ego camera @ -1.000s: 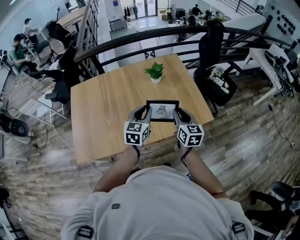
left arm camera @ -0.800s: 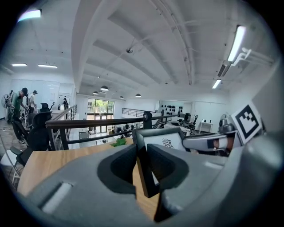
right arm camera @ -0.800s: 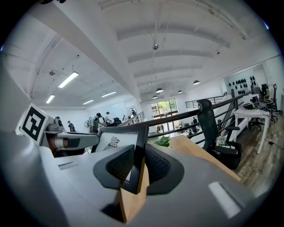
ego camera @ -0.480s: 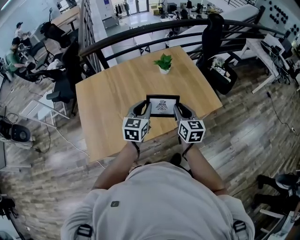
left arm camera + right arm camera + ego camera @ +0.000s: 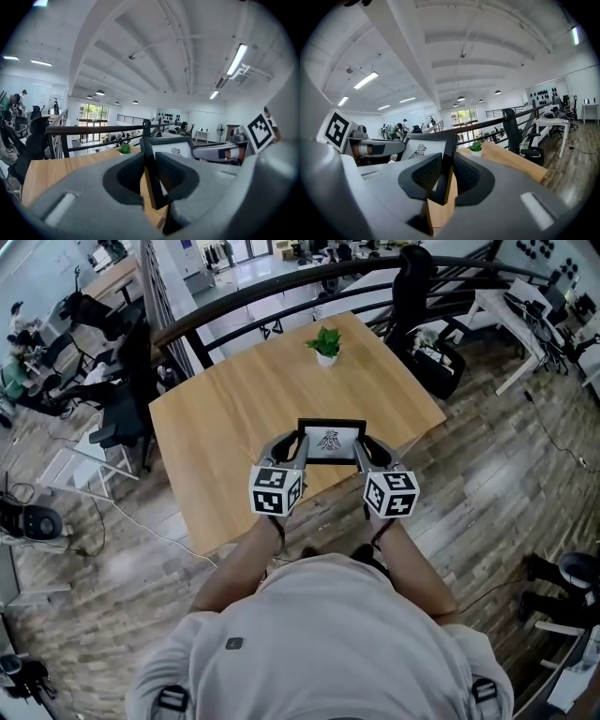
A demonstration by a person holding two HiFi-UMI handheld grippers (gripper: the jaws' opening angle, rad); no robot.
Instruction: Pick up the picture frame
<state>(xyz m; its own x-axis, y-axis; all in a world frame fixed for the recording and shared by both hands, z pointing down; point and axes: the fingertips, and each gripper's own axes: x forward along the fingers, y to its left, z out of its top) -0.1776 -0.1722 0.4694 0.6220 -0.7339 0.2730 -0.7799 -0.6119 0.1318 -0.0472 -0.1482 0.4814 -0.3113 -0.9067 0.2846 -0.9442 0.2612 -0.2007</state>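
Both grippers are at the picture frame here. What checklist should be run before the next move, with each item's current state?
1. Left gripper clamps the picture frame at its left edge: ok.
2. Right gripper clamps its right edge: ok.
3. Frame level between the two grippers: ok.
4. Potted plant well clear, far across the table: ok.
5. Frame's bottom edge lifted off the table: cannot tell.

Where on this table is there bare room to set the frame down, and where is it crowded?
Almost all of the wooden table is bare: the wide left half, and the middle between the potted plant and the picture frame. Only the far edge by the plant is occupied. The left gripper and right gripper clamp the frame's sides.
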